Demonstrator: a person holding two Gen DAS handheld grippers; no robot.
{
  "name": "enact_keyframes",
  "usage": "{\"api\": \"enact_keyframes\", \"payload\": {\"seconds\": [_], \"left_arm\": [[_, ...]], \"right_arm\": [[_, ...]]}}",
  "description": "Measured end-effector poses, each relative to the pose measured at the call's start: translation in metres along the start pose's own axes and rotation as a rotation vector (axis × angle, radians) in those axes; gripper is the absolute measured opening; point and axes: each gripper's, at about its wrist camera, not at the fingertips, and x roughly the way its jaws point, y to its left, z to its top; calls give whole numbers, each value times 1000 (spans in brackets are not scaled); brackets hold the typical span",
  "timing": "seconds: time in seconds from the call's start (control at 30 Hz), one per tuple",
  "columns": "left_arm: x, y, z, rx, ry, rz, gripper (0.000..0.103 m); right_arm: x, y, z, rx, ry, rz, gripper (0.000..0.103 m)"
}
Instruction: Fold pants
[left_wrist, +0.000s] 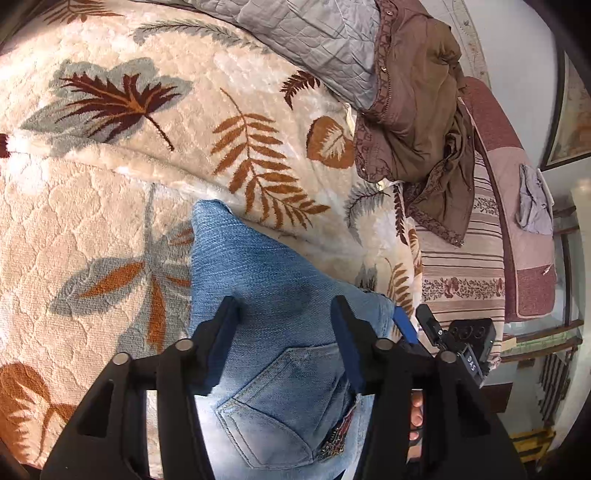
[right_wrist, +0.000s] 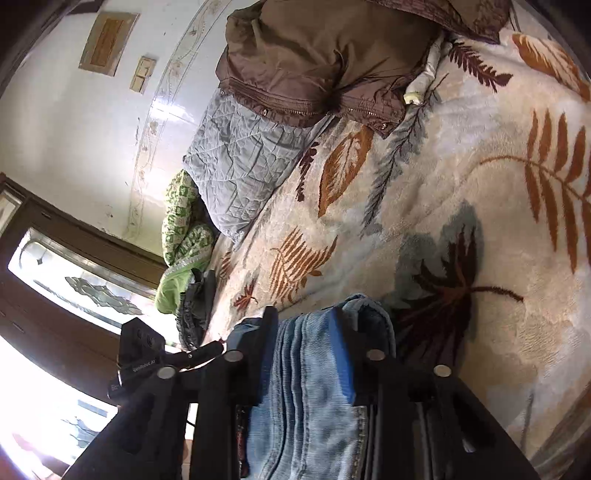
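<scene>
Blue jeans (left_wrist: 258, 280) lie on a cream leaf-patterned blanket (left_wrist: 92, 184), back pocket toward the camera. My left gripper (left_wrist: 286, 314) hovers over them with its jaws wide apart and nothing between the pads. In the right wrist view my right gripper (right_wrist: 306, 325) is shut on a thick folded bundle of the jeans (right_wrist: 314, 387), which fills the gap between its fingers. The right gripper also shows at the jeans' right edge in the left wrist view (left_wrist: 413, 325).
A brown jacket (left_wrist: 417, 122) and a grey quilt (left_wrist: 306, 40) lie at the far side of the bed. A striped sheet (left_wrist: 461, 258) runs along the bed's edge. Green patterned cloth (right_wrist: 181, 229) lies by the wall, near a window (right_wrist: 74, 288).
</scene>
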Motion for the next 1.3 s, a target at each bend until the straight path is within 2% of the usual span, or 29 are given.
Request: {"api": "enact_keyframes", "payload": {"seconds": [0.1, 0.17, 0.2, 0.23, 0.3, 0.37, 0.4, 0.43, 0.53, 0.57, 0.7, 0.77, 0.8, 0.93, 1.0, 1.03, 1.13, 1.2, 1.23, 1.3], "left_arm": [[6, 4, -4, -12, 19, -8, 66], [5, 3, -7, -1, 12, -21, 66], [3, 3, -8, 5, 7, -29, 68], [3, 2, -7, 9, 6, -37, 70], [7, 2, -5, 13, 3, -34, 75], [14, 0, -3, 4, 14, -28, 74], [15, -2, -3, 0, 8, -20, 71], [12, -7, -4, 7, -8, -11, 63], [0, -24, -4, 84, -62, 41, 47], [1, -28, -4, 110, -65, 73, 36], [34, -22, -2, 119, 3, 184, 32], [45, -23, -5, 147, -3, 224, 32], [48, -25, -5, 159, -11, 244, 32], [50, -29, -4, 191, -16, 282, 33], [39, -28, -5, 173, -4, 262, 33], [31, -27, -9, 163, -1, 244, 32], [7, -22, -29, 143, 43, 183, 37], [-8, -14, -51, 115, 68, 124, 51], [-14, -11, -64, 101, 77, 94, 54], [-20, -7, -88, 74, 94, 32, 61]], "right_arm": [[0, 9, -1, -82, -34, -122, 38], [-13, 15, 0, -114, -116, -156, 41], [-16, 14, 2, -122, -118, -169, 44], [-14, 11, 3, -110, -93, -167, 50], [-2, 1, 2, -66, -11, -155, 51], [13, -4, -1, -54, 57, -123, 49], [19, -2, -2, -62, 79, -88, 41], [20, 3, -2, -73, 76, -51, 4], [2, 31, 3, -187, -40, -25, 4], [-1, 33, 5, -209, -64, -46, 4], [25, -7, 7, -163, 13, -202, 4], [37, -28, 2, -120, 47, -221, 5], [38, -33, 1, -110, 37, -217, 6], [39, -39, 4, -90, 42, -222, 10], [30, -34, 5, -84, 41, -224, 15], [23, -29, 5, -80, 36, -215, 24], [-6, -22, -7, -48, 55, -144, 34], [-24, -22, -23, -33, 68, -135, 44], [-31, -24, -32, -28, 80, -144, 48], [-38, -27, -51, 0, 105, -131, 49]]}}
